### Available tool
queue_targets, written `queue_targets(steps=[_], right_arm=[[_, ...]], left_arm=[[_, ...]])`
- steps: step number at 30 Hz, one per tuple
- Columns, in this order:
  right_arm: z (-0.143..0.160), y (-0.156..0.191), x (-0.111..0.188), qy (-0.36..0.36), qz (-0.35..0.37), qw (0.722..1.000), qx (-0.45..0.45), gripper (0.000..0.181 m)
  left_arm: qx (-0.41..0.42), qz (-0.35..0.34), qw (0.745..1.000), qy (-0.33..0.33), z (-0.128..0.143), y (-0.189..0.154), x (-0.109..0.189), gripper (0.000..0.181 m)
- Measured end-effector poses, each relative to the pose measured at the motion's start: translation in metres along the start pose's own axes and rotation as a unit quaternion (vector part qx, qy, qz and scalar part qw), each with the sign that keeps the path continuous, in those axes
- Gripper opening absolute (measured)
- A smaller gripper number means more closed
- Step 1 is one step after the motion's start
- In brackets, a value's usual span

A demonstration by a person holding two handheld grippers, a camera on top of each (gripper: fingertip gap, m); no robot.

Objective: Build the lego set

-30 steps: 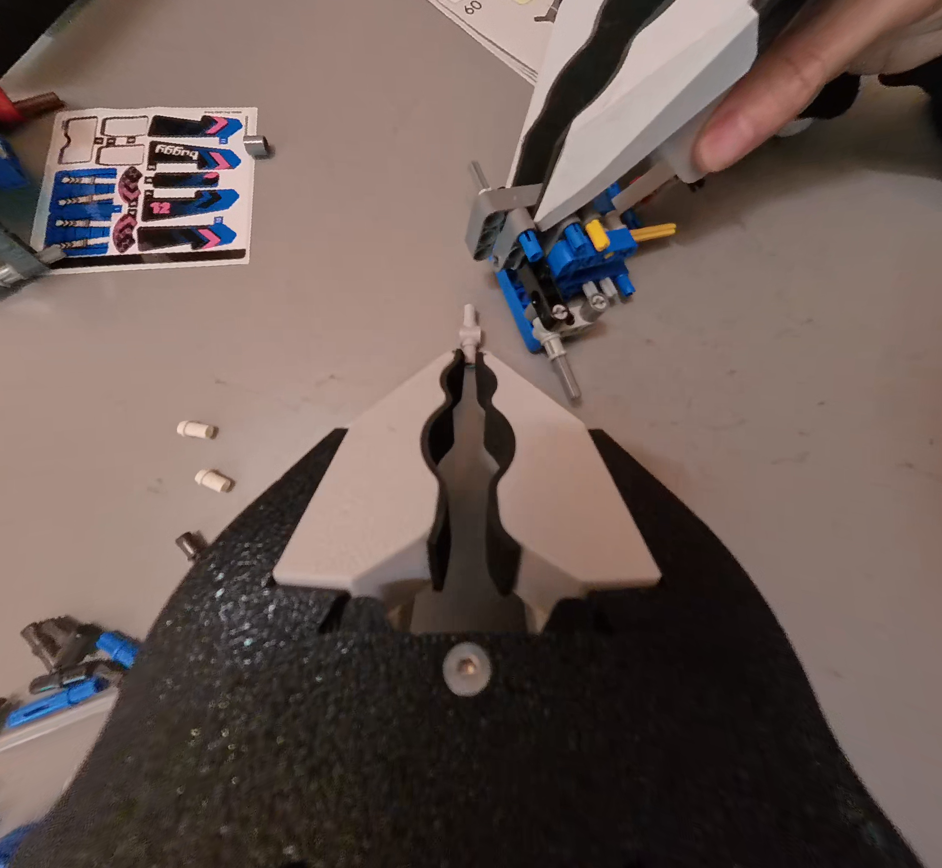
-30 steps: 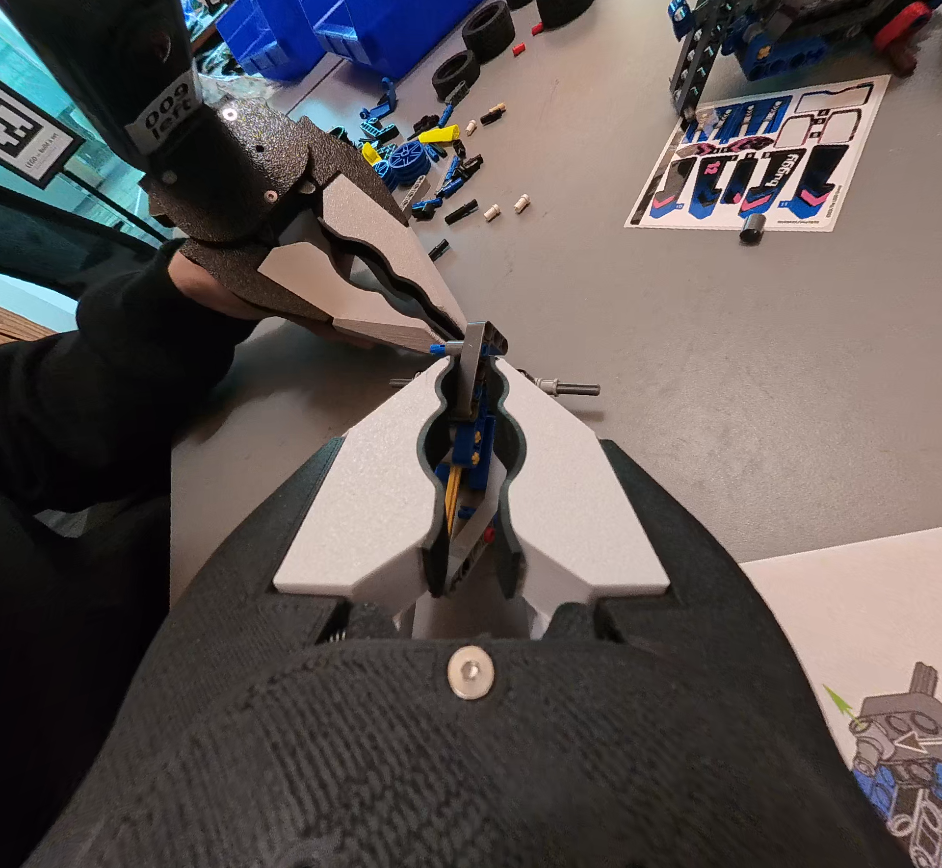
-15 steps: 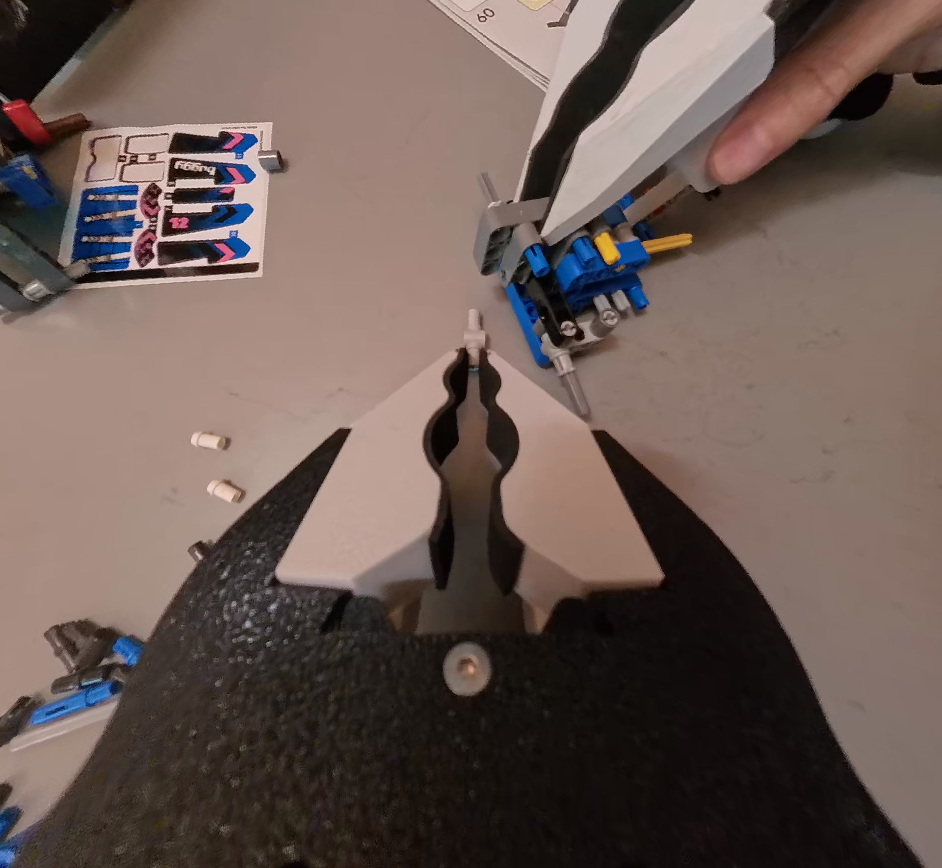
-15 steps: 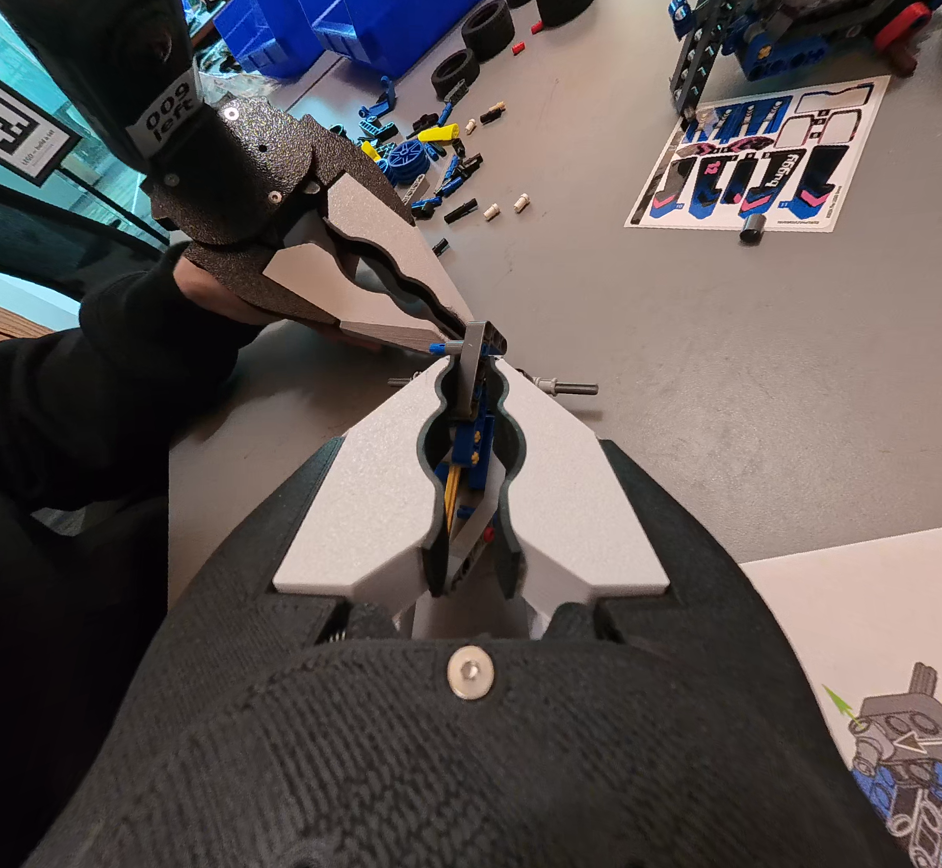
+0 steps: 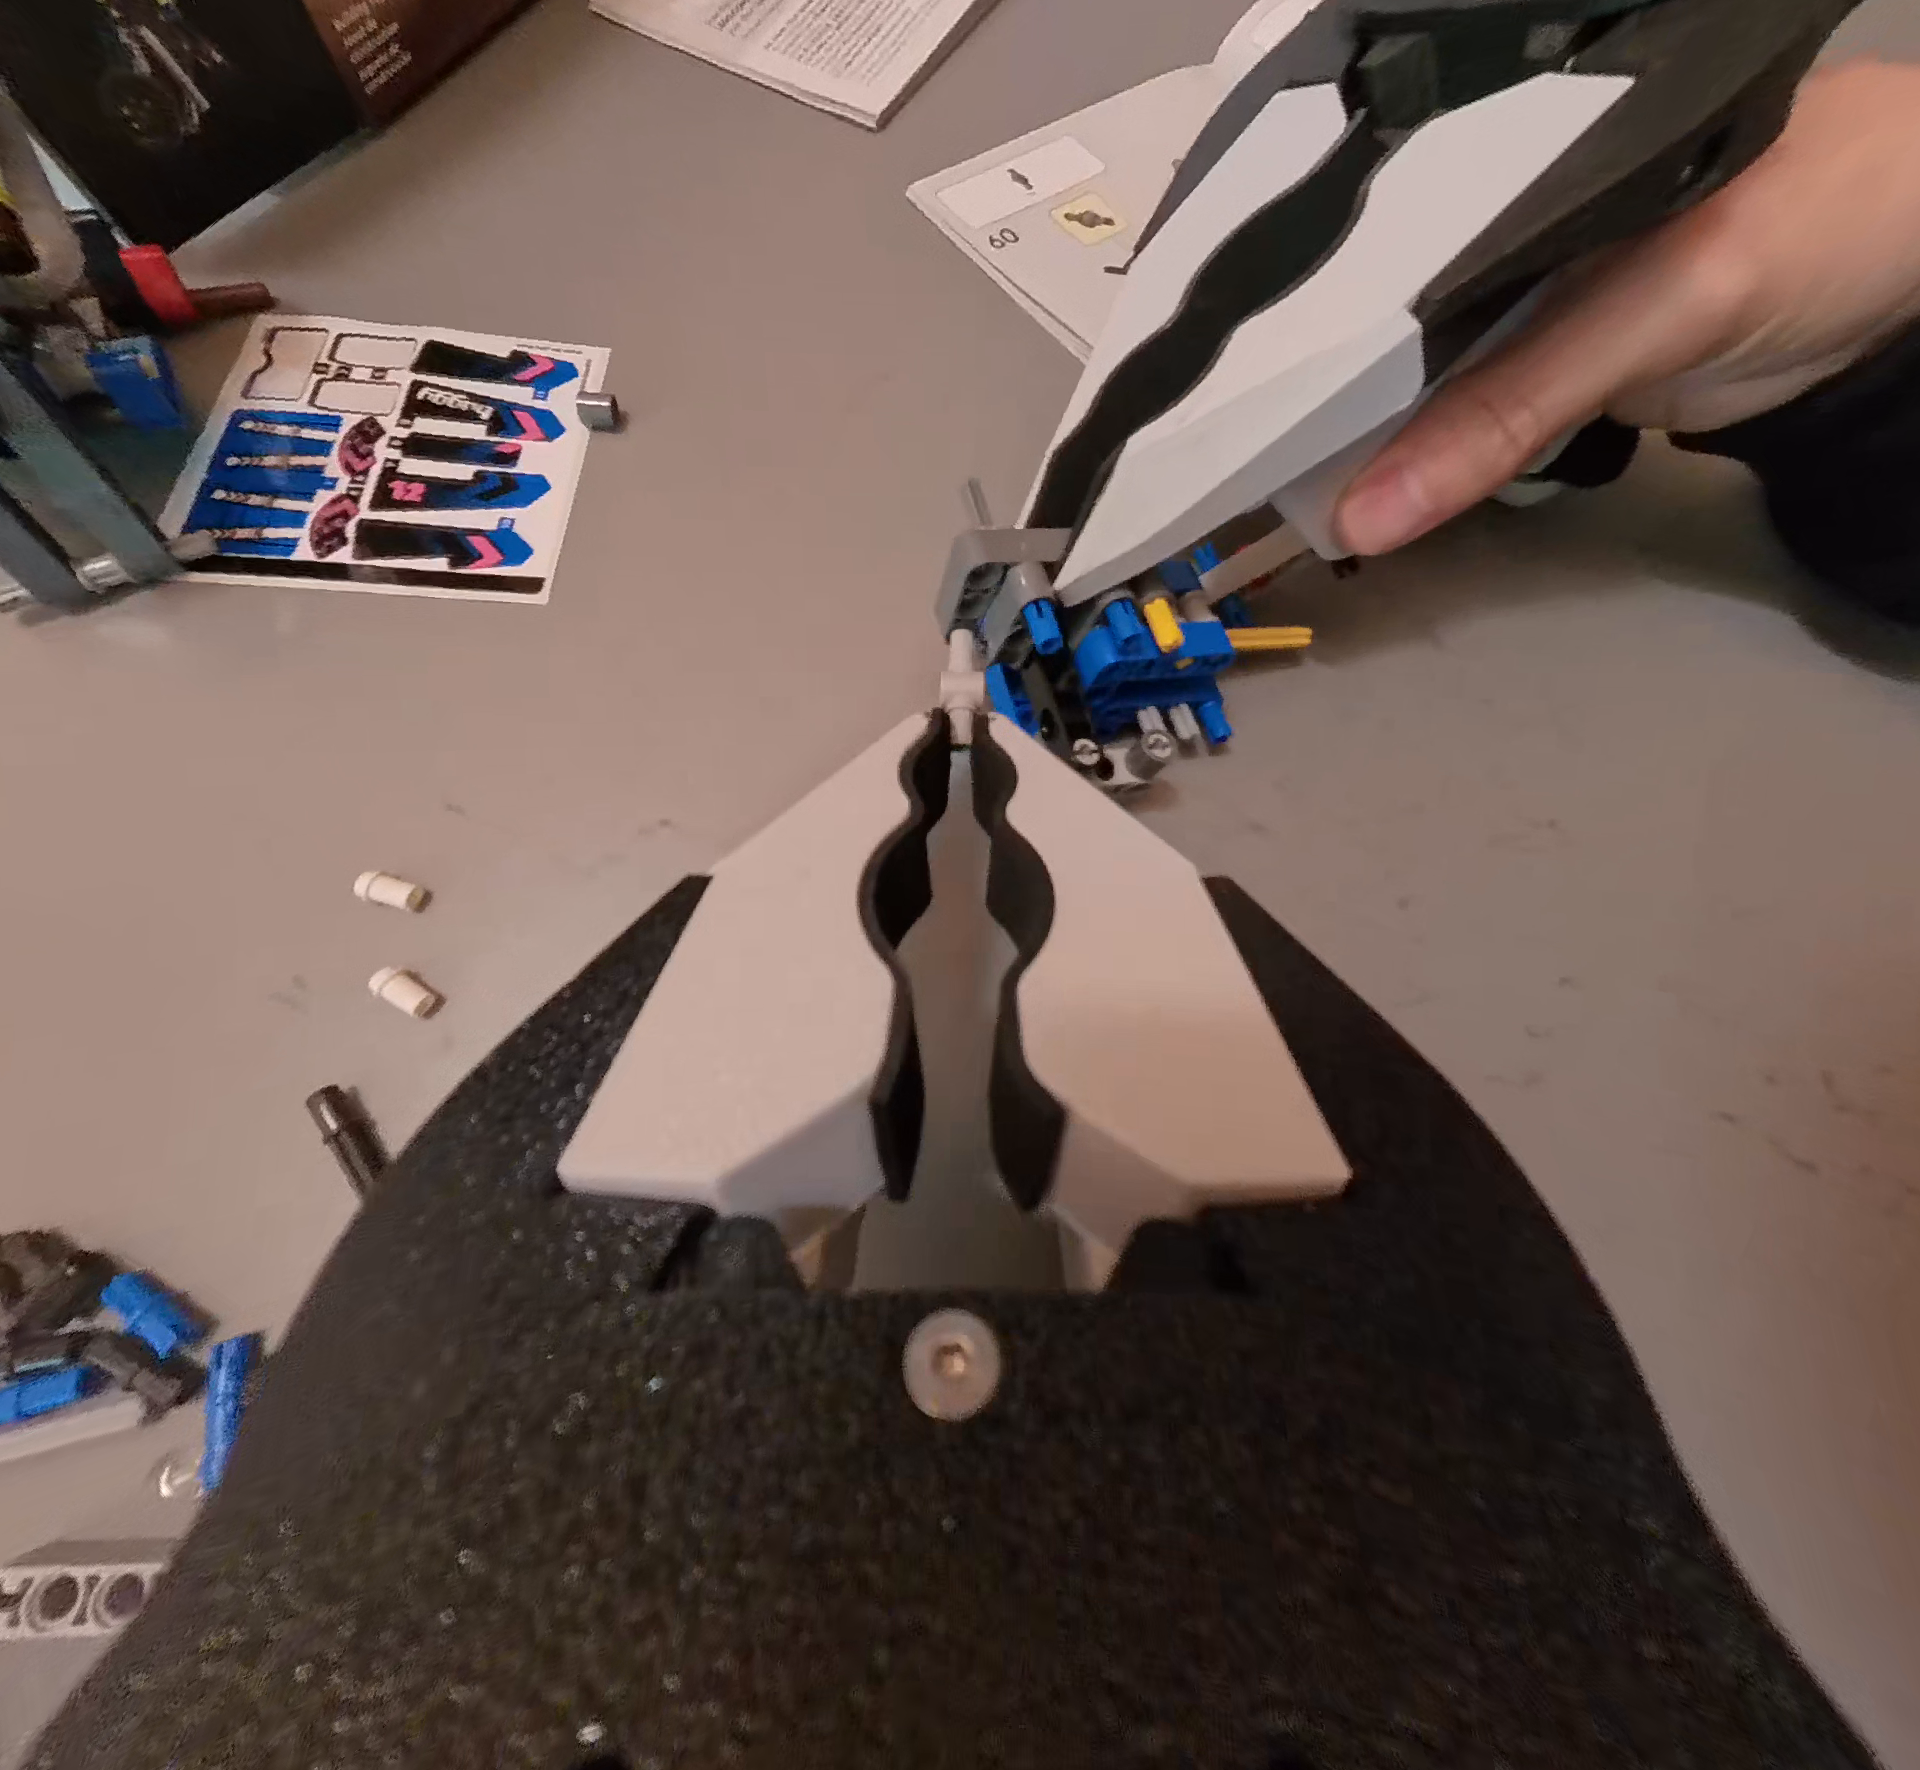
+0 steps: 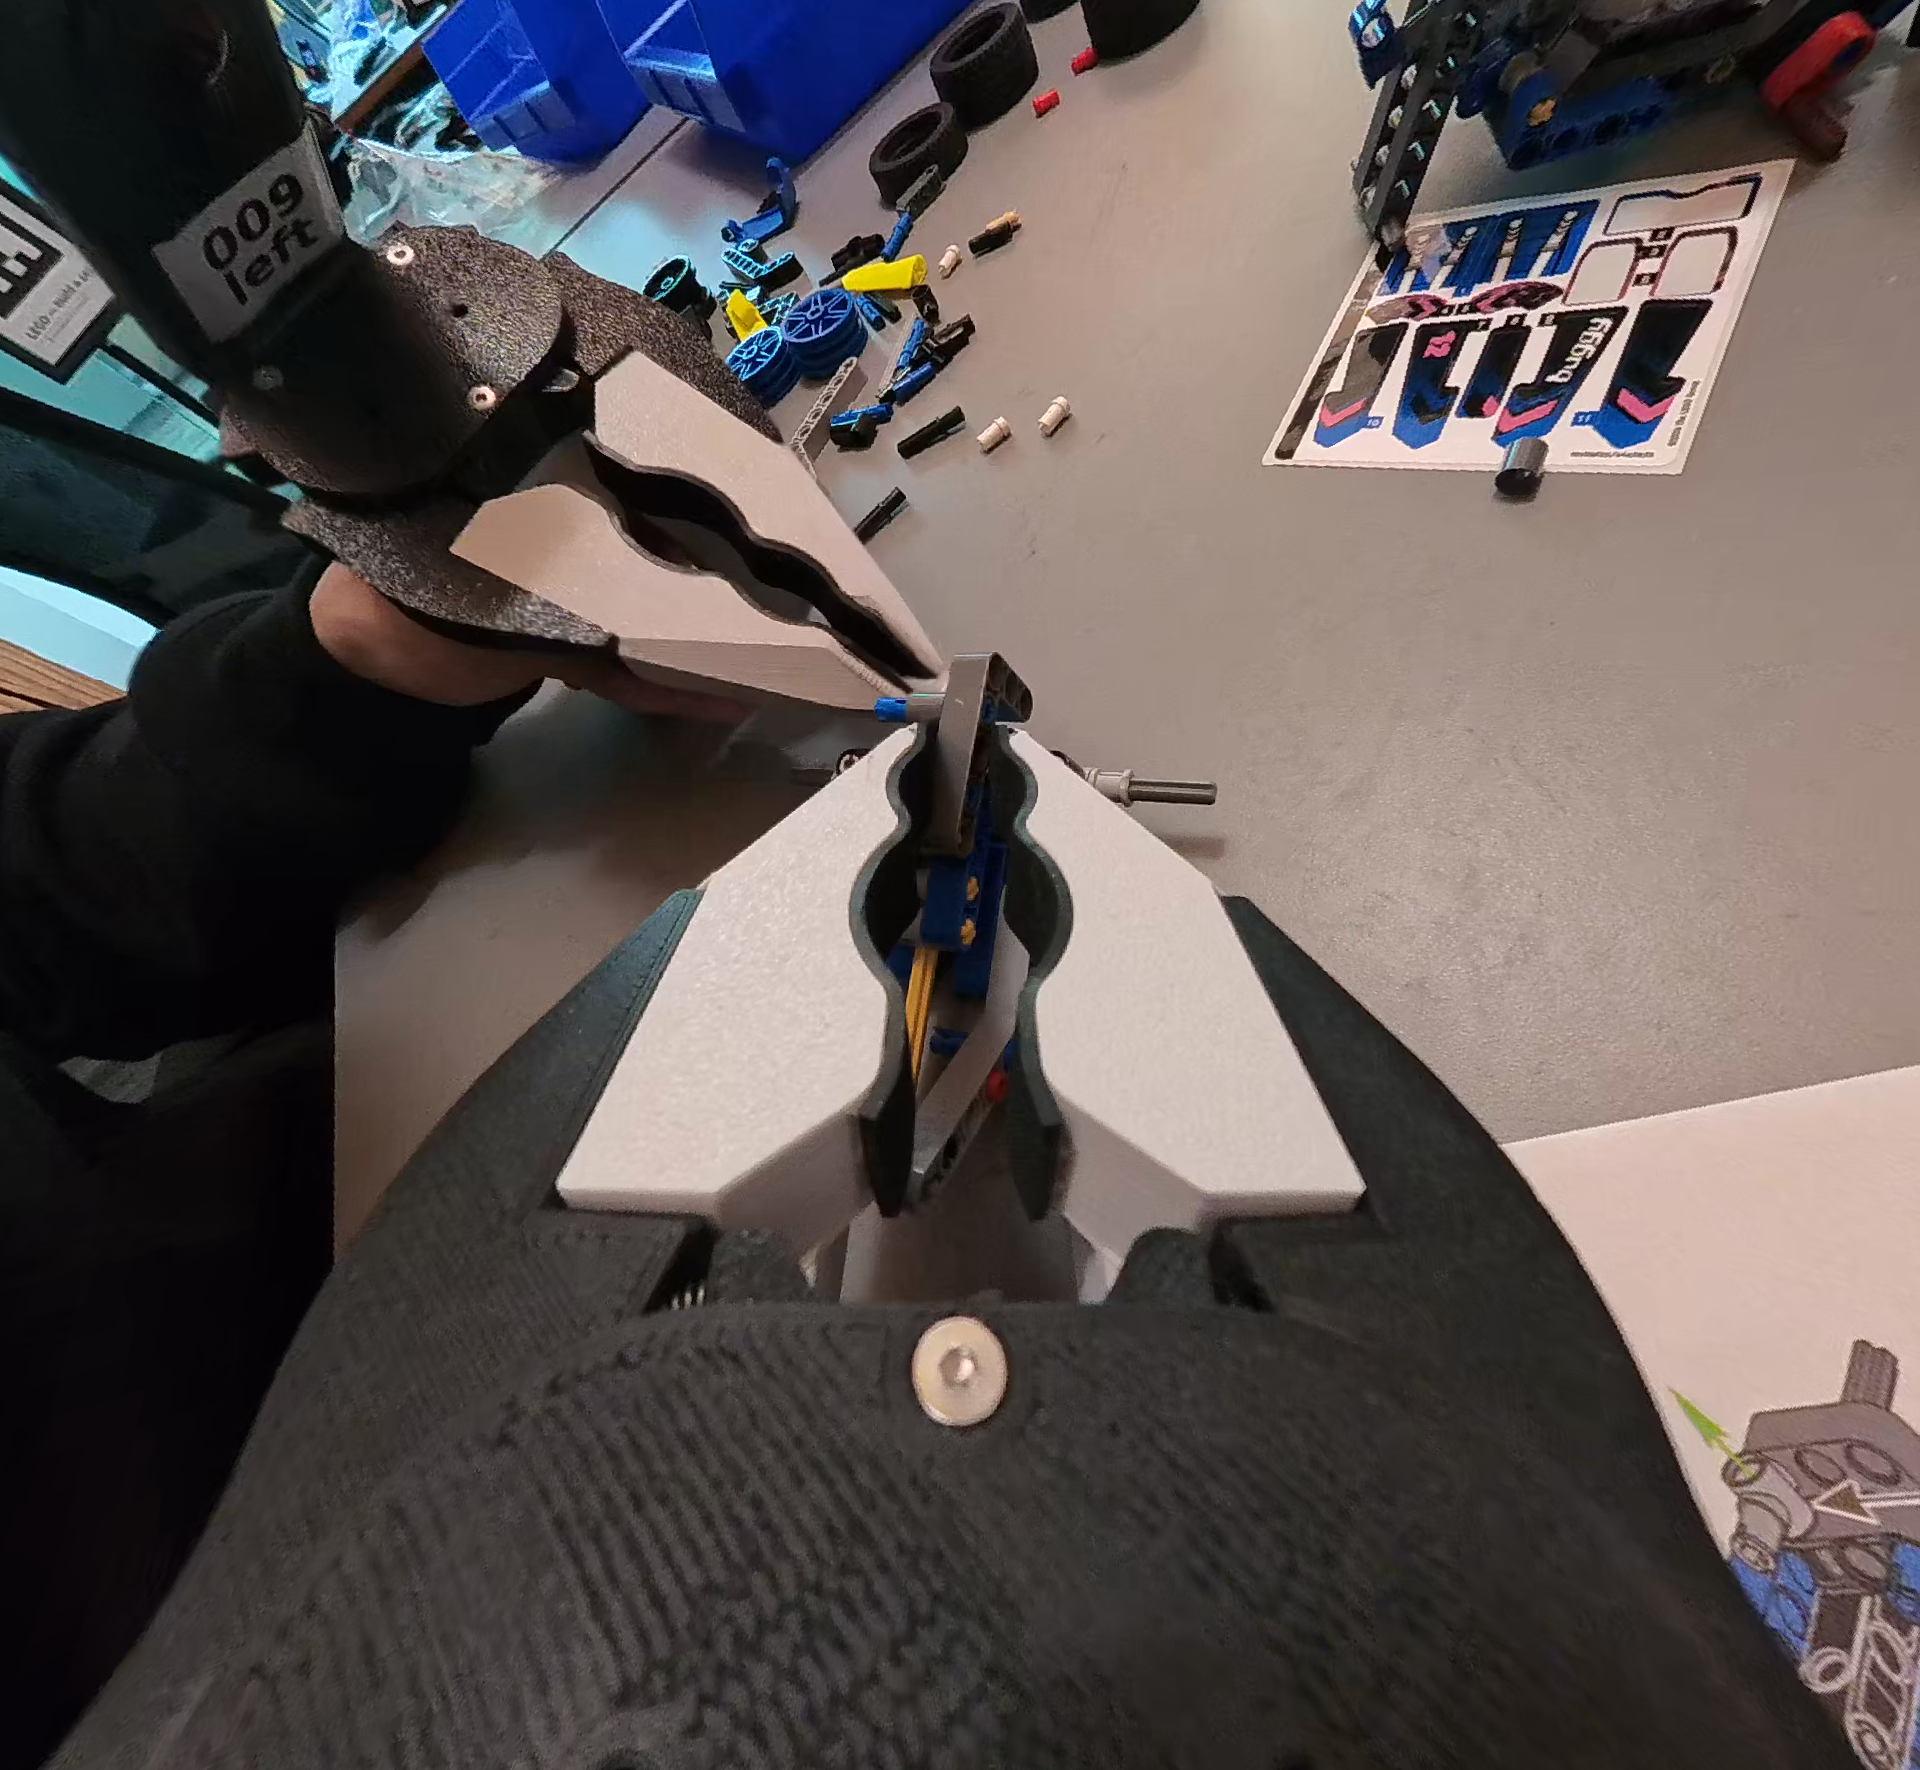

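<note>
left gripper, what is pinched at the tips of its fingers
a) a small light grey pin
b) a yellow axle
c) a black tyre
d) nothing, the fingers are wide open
a: in the left wrist view the left gripper is shut on a small light grey pin that sticks out past the tips, right beside the blue and grey subassembly that the right gripper clamps.

Both grippers have rough, speckled black plastic bodies and matt grey fingers [image 5: 790,972], a shiny metal screw [image 5: 951,1359] in each, above a smooth, scuffed matt grey worktop [image 5: 1455,993] carrying a glossy paper sticker sheet [image 5: 384,463] and hard plastic bricks [image 5: 1132,650].
</note>
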State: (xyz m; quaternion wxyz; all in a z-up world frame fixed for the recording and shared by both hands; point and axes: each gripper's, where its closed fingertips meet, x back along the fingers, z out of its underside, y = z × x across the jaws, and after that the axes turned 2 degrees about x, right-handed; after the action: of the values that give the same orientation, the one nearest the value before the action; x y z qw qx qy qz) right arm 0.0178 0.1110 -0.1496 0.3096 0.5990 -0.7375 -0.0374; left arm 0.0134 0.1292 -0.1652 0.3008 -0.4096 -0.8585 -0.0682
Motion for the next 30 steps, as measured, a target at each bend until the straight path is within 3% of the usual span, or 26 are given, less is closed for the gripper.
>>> queue_targets(steps=[14,20,27,30], right_arm=[[-0.001,-0.001,-0.001,-0.002,0.005,1.000,0.001,0.009],[-0.001,-0.001,-0.001,-0.001,0.009,1.000,0.002,0.009],[0.000,0.001,0.000,0.000,-0.007,1.000,-0.008,0.009],[-0.001,-0.001,-0.002,0.002,0.001,1.000,0.002,0.009]], left_arm=[[0.003,-0.020,1.000,-0.002,-0.002,-0.001,-0.002,0.001],[-0.055,-0.060,0.997,0.000,-0.003,0.002,-0.003,0.001],[0.037,-0.011,0.999,-0.028,-0.008,0.002,0.000,0.001],[0.000,-0.037,0.999,-0.022,-0.008,0.002,-0.001,0.001]])
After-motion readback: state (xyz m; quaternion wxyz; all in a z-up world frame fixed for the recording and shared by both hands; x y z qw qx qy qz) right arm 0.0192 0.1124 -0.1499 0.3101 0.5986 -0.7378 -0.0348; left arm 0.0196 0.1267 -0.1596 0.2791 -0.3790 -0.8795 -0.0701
